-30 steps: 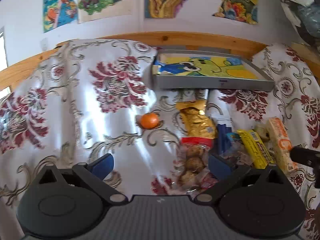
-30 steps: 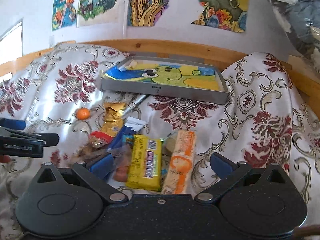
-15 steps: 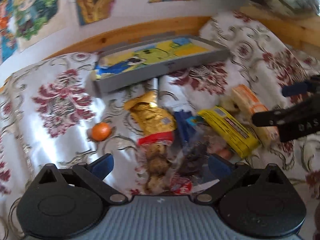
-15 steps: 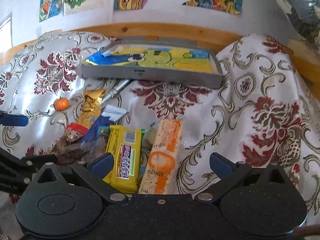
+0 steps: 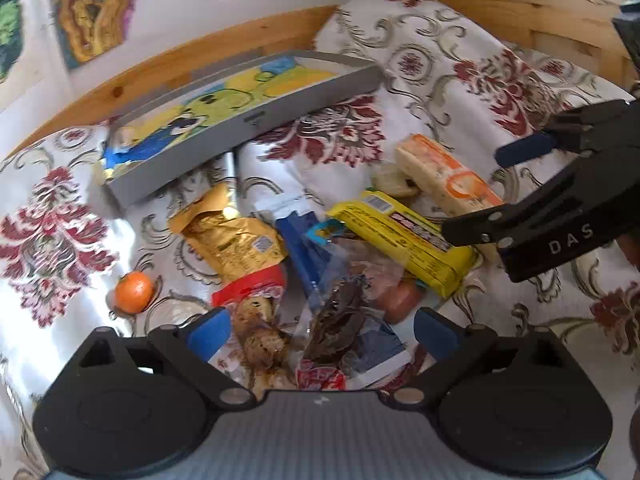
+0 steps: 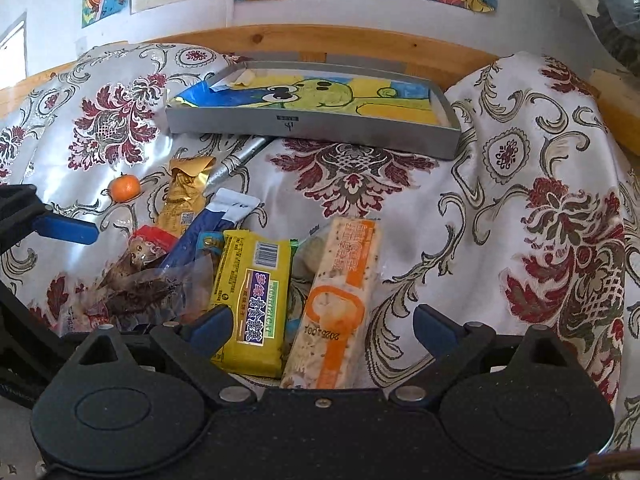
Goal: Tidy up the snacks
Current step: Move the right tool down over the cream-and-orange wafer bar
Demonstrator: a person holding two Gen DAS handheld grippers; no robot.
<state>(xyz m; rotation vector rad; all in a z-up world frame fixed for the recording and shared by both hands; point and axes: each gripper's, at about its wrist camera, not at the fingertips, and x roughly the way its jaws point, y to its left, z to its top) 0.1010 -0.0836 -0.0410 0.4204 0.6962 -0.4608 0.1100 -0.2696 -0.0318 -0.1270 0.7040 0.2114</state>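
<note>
The snacks lie in a loose heap on the floral cloth [image 6: 352, 176], near the cameras, with the grey tray [image 6: 312, 126] beyond them against the wooden rail [image 6: 360, 40] at the far edge. The tray holds nothing but its cartoon lining, and a bare strip of cloth separates its near wall from the heap. To the right of the orange-and-white bar [image 6: 340, 304] the cloth runs open up to a raised fold, so that side offers the most free room; on the left only the small orange [image 6: 125, 188] sits apart from the pile.

The left gripper [image 5: 320, 330] is spread wide, holding nothing, its blue pads either side of the clear packet of dark dried snack [image 5: 340, 320] and the red-topped packet of round biscuits [image 5: 256, 320]. The right gripper [image 6: 320, 324] is likewise wide open and empty — the yellow packet [image 6: 250, 300] and the orange-and-white bar lie between its fingers.

The left view shows the gold wrapper [image 5: 232, 240] in full, the blue packet [image 5: 304, 256] beneath the clear one, and the right gripper's side hanging above the yellow packet's end. The right view alone shows the print on the yellow packet, the silver tube [image 6: 236, 160] running toward the tray, and the wide stretch of cloth on the right.
</note>
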